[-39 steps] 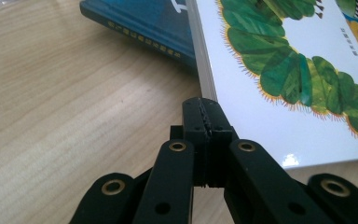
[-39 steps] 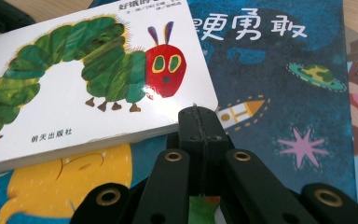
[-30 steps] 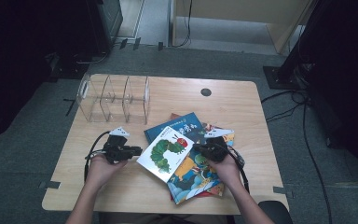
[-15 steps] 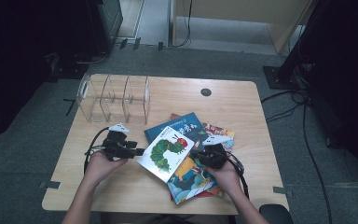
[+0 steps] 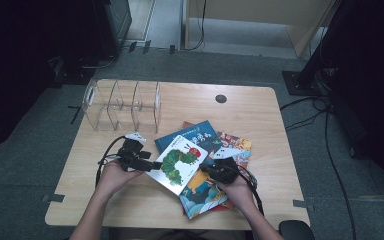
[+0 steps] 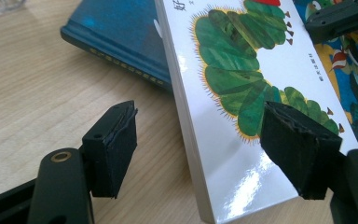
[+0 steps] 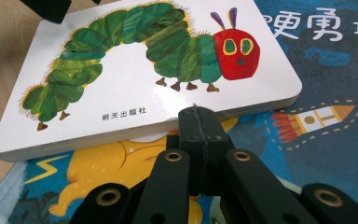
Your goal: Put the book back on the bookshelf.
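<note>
With the left gripper (image 6: 200, 154) just opened wide astride the caterpillar board book's (image 6: 242, 93) near corner and the right gripper (image 7: 199, 122) shut, empty, against its far edge atop the picture-book pile (image 5: 215, 190), the glossy book may slide off.

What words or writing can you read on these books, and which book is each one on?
"明天出版社": small black print on the white caterpillar book, below the caterpillar.
"好": one black character at that book's top edge in the left gripper view; the rest is cut off.
"勇": large pale character on the blue rocket book; the characters beside it are cut off.
Small vertical print near the caterpillar's tail in the left gripper view: too small to read.
</note>
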`<state>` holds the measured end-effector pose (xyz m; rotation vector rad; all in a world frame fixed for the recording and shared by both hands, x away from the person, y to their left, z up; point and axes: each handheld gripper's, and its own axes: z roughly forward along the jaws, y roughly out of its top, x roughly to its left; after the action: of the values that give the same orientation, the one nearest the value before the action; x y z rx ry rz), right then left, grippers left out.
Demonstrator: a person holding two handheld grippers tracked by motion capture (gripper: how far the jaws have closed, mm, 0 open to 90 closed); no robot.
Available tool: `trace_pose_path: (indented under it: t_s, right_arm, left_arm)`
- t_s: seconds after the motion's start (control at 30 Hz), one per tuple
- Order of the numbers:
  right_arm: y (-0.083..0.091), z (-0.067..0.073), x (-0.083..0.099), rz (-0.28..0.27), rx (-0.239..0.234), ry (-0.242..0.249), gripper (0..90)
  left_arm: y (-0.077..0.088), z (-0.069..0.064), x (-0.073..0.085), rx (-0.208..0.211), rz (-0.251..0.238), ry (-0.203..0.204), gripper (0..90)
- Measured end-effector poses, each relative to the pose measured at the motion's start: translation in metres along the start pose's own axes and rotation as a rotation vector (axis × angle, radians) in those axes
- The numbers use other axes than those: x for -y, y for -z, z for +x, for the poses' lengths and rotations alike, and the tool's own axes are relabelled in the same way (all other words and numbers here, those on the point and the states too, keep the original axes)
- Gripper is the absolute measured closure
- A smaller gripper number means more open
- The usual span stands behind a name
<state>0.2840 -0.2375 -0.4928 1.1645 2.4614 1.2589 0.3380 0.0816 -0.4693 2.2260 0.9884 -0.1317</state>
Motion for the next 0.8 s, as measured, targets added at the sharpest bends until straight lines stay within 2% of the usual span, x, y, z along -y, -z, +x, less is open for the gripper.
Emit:
trace_pose_path:
  t_s: [0.07, 0.3, 0.5, 0.6, 0.7, 0.8]
  right_arm:
    - [-0.001, 0.001, -0.001, -0.001, 0.003, 0.005, 90.0]
    - [-0.008, 0.002, -0.004, -0.019, -0.002, 0.009, 90.0]
    - [-0.015, 0.006, -0.008, -0.02, -0.008, 0.002, 90.0]
    - [-0.016, 0.007, -0.009, -0.02, -0.016, -0.002, 90.0]
    - [-0.018, 0.008, -0.01, -0.017, -0.023, -0.001, 90.0]
    - [-0.019, 0.011, -0.011, -0.019, -0.012, 0.005, 90.0]
  left_arm:
    - [-0.003, 0.0, -0.001, 0.012, 0.009, 0.007, 27.8]
    - [-0.011, -0.003, -0.003, 0.014, 0.052, 0.001, 29.2]
    - [-0.013, -0.001, -0.005, 0.022, 0.057, 0.013, 27.4]
    - [-0.014, 0.001, -0.005, 0.028, 0.063, 0.03, 26.6]
    - [-0.015, 0.004, -0.005, 0.052, 0.076, 0.057, 25.8]
    - [-0.015, 0.005, -0.005, 0.053, 0.081, 0.065, 24.8]
